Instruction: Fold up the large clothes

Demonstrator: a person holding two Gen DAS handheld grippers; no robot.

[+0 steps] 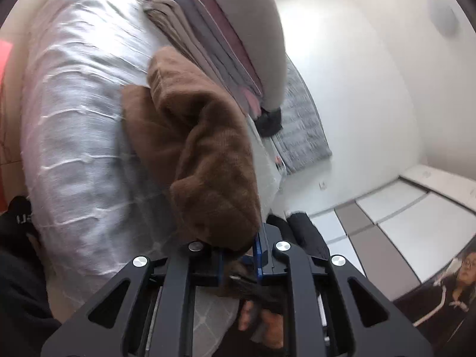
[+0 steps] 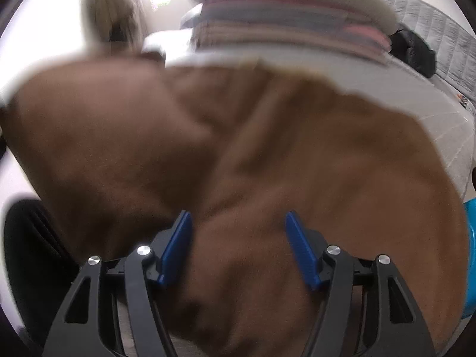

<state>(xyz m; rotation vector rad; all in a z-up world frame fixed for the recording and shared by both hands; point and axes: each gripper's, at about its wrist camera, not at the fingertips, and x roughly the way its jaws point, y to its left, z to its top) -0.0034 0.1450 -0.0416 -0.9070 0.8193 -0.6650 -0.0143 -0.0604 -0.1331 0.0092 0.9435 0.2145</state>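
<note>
So far your left claw (image 1: pixel 238 255) is clamped on an edge of the brown fleece garment (image 1: pixel 205 148), lifting it off the bed (image 1: pixel 74 119) — your right claw (image 2: pixel 238 250) stands apart over the cloth, gripping nothing. It's bunched, not flat — I'd judge most folds remain before it joins the folded stack (image 1: pixel 220 29).

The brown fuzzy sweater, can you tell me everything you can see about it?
The brown sweater looks like soft, fuzzy knit, one plain colour all over. It lies bunched and half folded on the pale bedcover, in front of a stack of folded clothes. One end is lifted up, pinched in the left tongs, which are shut on it. The right tongs stand open just above its crumpled middle; that view is blurred, so whether they touch it is unclear.
</note>
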